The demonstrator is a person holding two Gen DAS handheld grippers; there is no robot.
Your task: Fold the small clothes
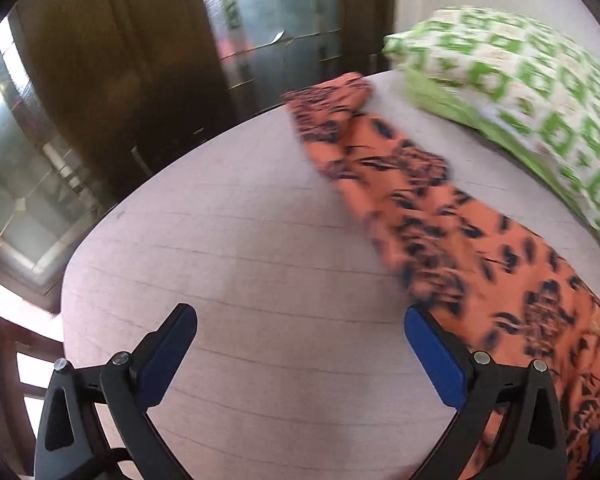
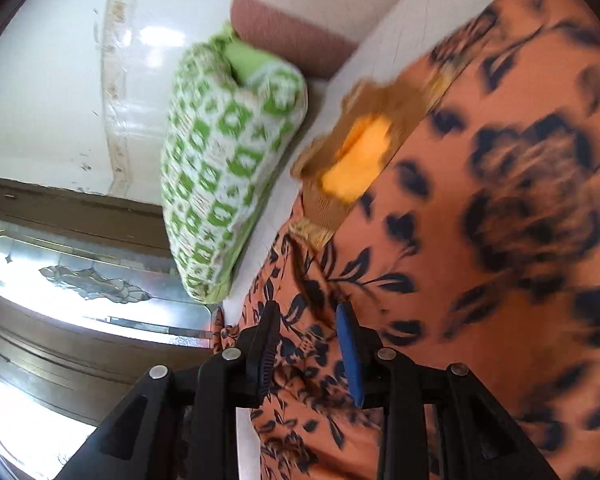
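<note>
An orange garment with a black flower print lies in a long strip across the pale bed sheet, from the far edge down to the lower right. My left gripper hovers over bare sheet just left of the strip, wide open with nothing between its blue pads. In the right wrist view the same garment fills the right side, blurred, with a yellow and brown patch on it. My right gripper is shut on a bunched fold of this cloth, which looks sharp between the fingers.
A green and white patterned pillow lies on the bed beside the garment, seen also as the pillow in the right wrist view. Dark wooden doors with glass panes stand past the bed's edge. A reddish-brown cushion sits beyond the pillow.
</note>
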